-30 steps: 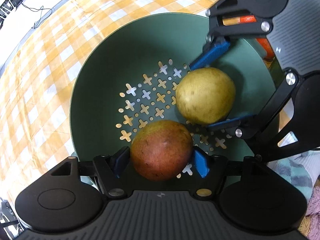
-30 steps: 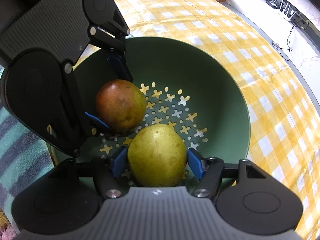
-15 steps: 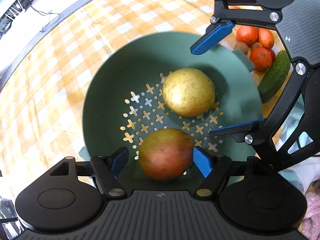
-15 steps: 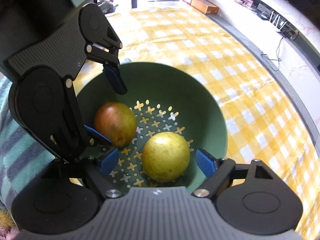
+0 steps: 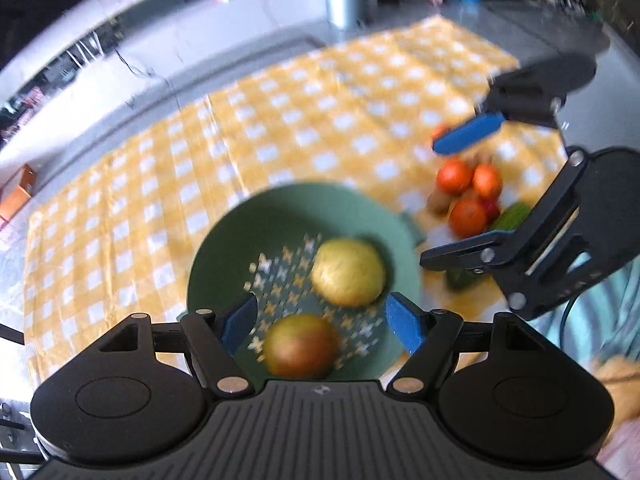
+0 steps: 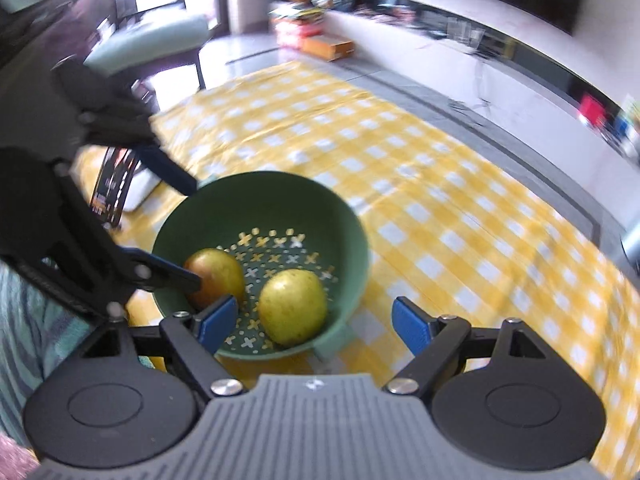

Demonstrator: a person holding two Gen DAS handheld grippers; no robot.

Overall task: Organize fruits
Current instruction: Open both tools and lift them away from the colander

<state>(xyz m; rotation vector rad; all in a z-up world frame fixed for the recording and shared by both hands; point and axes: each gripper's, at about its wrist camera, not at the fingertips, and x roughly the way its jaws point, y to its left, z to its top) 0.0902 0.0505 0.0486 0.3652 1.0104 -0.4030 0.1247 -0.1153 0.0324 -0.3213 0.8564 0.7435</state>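
Note:
A green colander bowl [image 5: 224, 248] stands on the yellow checked cloth and holds two fruits. A yellow-green round fruit [image 5: 348, 272] lies to the right in the left wrist view, a red-green one [image 5: 302, 346] nearer the camera. My left gripper [image 5: 320, 320] hovers above the bowl, open, with nothing between its blue pads. My right gripper [image 5: 430, 200] hangs open at the right, above the bowl's edge. In the right wrist view the bowl [image 6: 344, 232] holds the yellow fruit [image 6: 292, 306] and the red fruit [image 6: 218, 276]; the right gripper [image 6: 316, 326] is open and empty, and the left gripper [image 6: 195, 234] stands open at the left.
Several oranges [image 5: 466, 188], a green cucumber [image 5: 512, 216] and small brown fruits lie in a pile right of the bowl. A striped teal towel [image 6: 24, 320] covers the near edge. A dark packet [image 6: 112, 184] lies behind the bowl. The checked cloth [image 5: 320, 120] stretches away beyond it.
Both grippers have opened wider, risen and drawn back from the bowl. The two fruits stay lying in it, now smaller and lower in both views.

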